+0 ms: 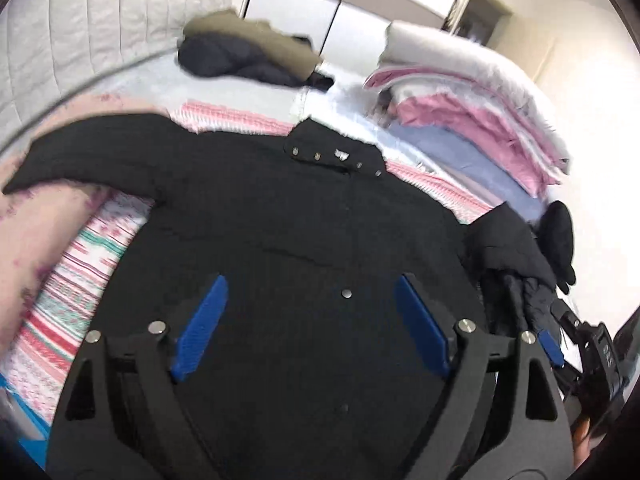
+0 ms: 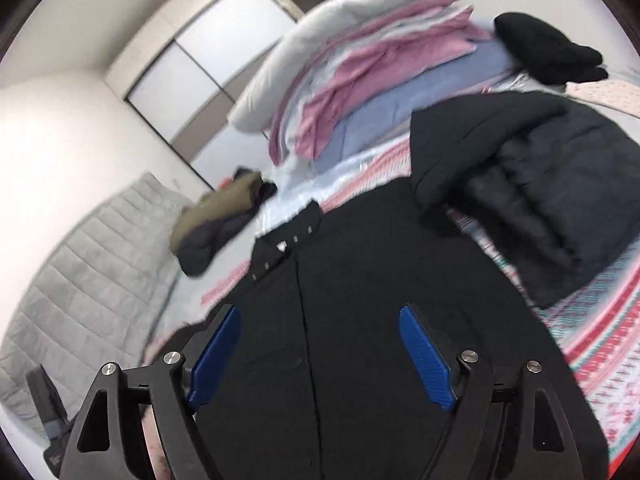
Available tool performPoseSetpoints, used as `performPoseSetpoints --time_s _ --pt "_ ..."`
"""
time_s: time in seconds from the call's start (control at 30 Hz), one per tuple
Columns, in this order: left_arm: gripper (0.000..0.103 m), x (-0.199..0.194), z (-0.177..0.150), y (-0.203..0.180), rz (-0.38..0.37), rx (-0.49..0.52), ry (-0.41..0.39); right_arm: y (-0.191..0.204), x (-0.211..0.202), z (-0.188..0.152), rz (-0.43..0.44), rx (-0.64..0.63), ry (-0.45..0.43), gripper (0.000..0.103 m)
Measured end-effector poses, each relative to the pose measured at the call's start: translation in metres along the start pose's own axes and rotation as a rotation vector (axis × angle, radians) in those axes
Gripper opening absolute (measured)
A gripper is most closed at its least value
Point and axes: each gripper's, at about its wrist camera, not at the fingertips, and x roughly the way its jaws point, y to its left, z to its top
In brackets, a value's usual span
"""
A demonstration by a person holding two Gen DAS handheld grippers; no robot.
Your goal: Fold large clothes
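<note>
A large black coat (image 1: pixel 288 224) lies flat, front up, on a patterned bedspread (image 1: pixel 80 264), collar with metal snaps at the far end. One sleeve stretches out to the left. My left gripper (image 1: pixel 310 286) hovers open and empty above the coat's middle. In the right wrist view the same coat (image 2: pixel 360 272) lies below my right gripper (image 2: pixel 320 316), which is open and empty above the button placket. The right gripper's blue pad (image 1: pixel 550 346) also shows at the right edge of the left wrist view.
A stack of folded pink, blue and white bedding (image 1: pixel 472 120) (image 2: pixel 360 88) sits at the far right. A black puffer jacket (image 2: pixel 552 192) lies beside the coat. An olive and dark jacket heap (image 1: pixel 248 52) (image 2: pixel 216 220) lies far back. A grey quilted headboard (image 1: pixel 88 20) borders the left.
</note>
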Motion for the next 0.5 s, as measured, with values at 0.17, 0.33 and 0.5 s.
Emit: performPoseSetpoints --time_s 0.17,0.33,0.5 --pt "0.086 0.09 -0.029 0.006 0.111 0.066 0.075 -0.012 0.086 -0.015 -0.089 -0.017 0.144 0.083" --pt "0.086 0.154 -0.053 0.028 0.126 0.002 0.28 -0.053 0.154 -0.052 -0.206 -0.009 0.365 0.083" --pt "0.086 0.153 -0.042 0.025 0.158 -0.002 0.253 -0.077 0.136 -0.028 -0.222 0.028 0.327 0.083"
